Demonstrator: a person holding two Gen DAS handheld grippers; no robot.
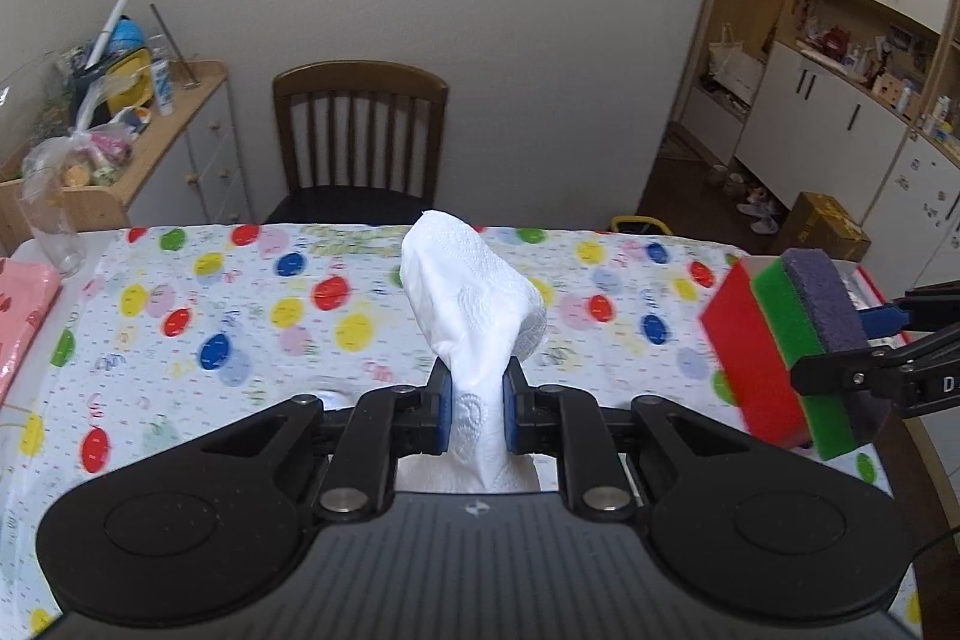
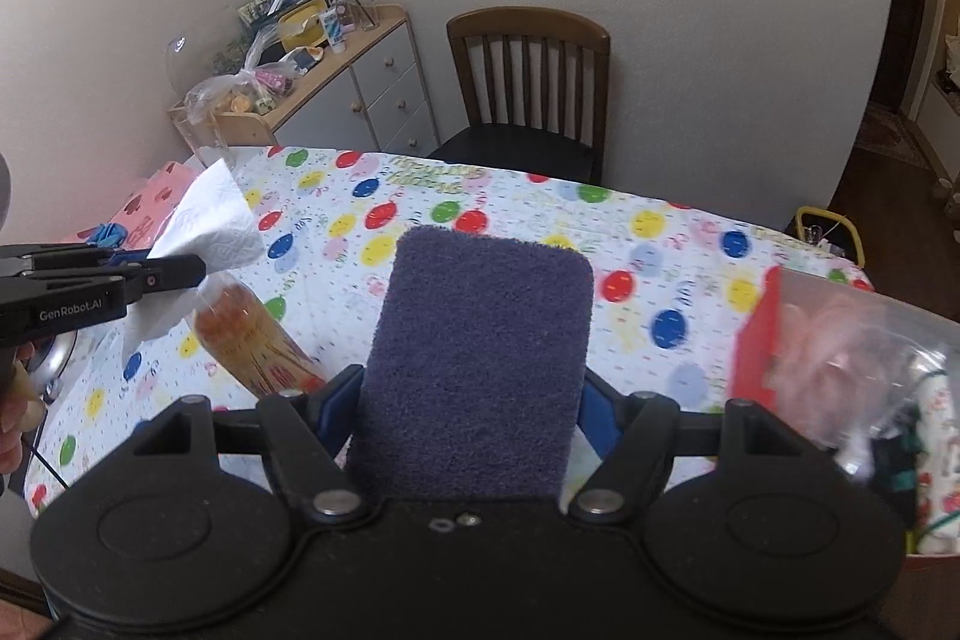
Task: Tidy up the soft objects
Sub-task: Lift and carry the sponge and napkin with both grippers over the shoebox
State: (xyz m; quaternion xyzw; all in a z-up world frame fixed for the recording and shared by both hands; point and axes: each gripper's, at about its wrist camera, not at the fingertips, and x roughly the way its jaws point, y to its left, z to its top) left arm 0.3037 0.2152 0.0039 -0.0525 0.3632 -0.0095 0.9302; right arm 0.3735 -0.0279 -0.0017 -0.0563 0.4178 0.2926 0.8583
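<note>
My left gripper (image 1: pixel 477 388) is shut on a crumpled white paper towel (image 1: pixel 468 280), which stands up between the blue pads above the balloon-patterned tablecloth (image 1: pixel 240 316). At the right of the same view, my right gripper (image 1: pixel 852 346) clamps a stacked sponge (image 1: pixel 774 340) with red, green and purple layers. In the right wrist view the sponge (image 2: pixel 480 358) shows its purple scouring face, and the right gripper (image 2: pixel 474 400) presses on both of its sides. The left gripper (image 2: pixel 174 268) holds the paper towel (image 2: pixel 210 220) at the left edge.
A wooden chair (image 1: pixel 360 136) stands behind the table's far edge. A red box (image 2: pixel 759 340) with a clear plastic bag (image 2: pixel 870 358) sits at the right. A clear packet with orange contents (image 2: pixel 258 346), a pink bag (image 2: pixel 150 202) and an empty glass jar (image 1: pixel 54 220) are on the left.
</note>
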